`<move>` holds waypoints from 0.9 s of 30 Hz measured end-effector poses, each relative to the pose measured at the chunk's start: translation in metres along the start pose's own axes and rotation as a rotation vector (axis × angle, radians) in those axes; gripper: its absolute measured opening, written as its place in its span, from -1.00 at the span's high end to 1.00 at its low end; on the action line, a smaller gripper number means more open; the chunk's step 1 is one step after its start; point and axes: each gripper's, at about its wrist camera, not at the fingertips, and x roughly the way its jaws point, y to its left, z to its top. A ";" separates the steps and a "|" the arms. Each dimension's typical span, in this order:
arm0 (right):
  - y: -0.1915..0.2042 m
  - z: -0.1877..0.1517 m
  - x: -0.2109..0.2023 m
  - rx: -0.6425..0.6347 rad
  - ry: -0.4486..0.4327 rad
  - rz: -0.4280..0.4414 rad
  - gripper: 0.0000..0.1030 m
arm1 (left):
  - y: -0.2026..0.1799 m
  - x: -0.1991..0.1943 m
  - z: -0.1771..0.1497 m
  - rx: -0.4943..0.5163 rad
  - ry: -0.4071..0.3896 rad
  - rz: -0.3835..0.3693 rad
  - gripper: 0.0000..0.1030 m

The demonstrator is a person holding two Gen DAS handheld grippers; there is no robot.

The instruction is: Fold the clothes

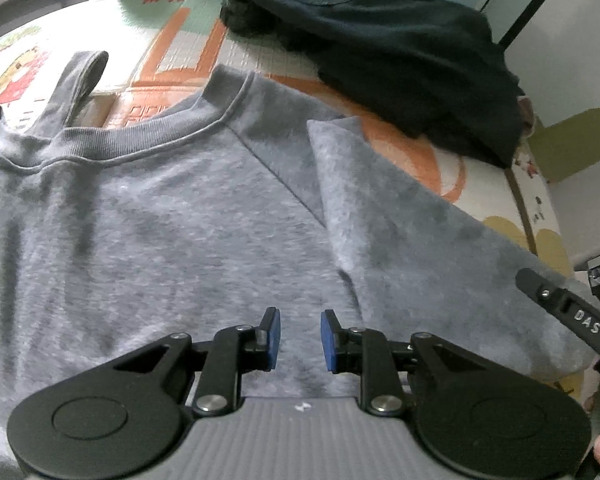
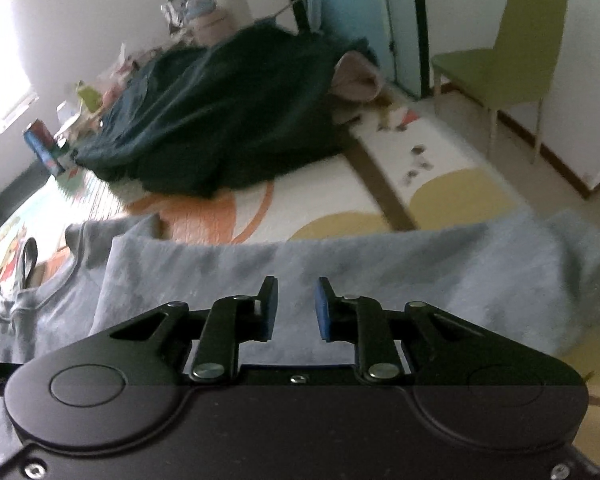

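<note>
Your left hand-held gripper (image 1: 300,338) and right hand-held gripper (image 2: 296,308) both hover narrowly parted, holding nothing, over the grey sweatshirt (image 1: 148,216); dark garment (image 1: 380,52) upper right.

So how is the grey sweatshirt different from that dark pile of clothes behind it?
The grey sweatshirt is light grey; the dark clothes pile looks blackish green. The sweatshirt lies spread fairly flat with its neckband showing and one sleeve folded over it, while the dark pile is bunched in a heap. The sweatshirt is right under both grippers; the pile sits farther away. Both rest on the same colourful play mat.
</note>
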 end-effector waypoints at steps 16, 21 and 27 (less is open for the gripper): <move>-0.063 -0.006 0.010 0.050 0.056 -0.207 0.66 | -0.048 0.021 -0.006 0.106 0.027 0.010 0.53; -0.093 -0.006 -0.001 0.065 0.058 -0.287 0.66 | -0.063 0.022 -0.005 0.131 0.021 0.012 0.53; -0.124 -0.005 -0.010 0.065 0.064 -0.367 0.70 | -0.079 0.025 -0.007 0.169 0.026 0.010 0.35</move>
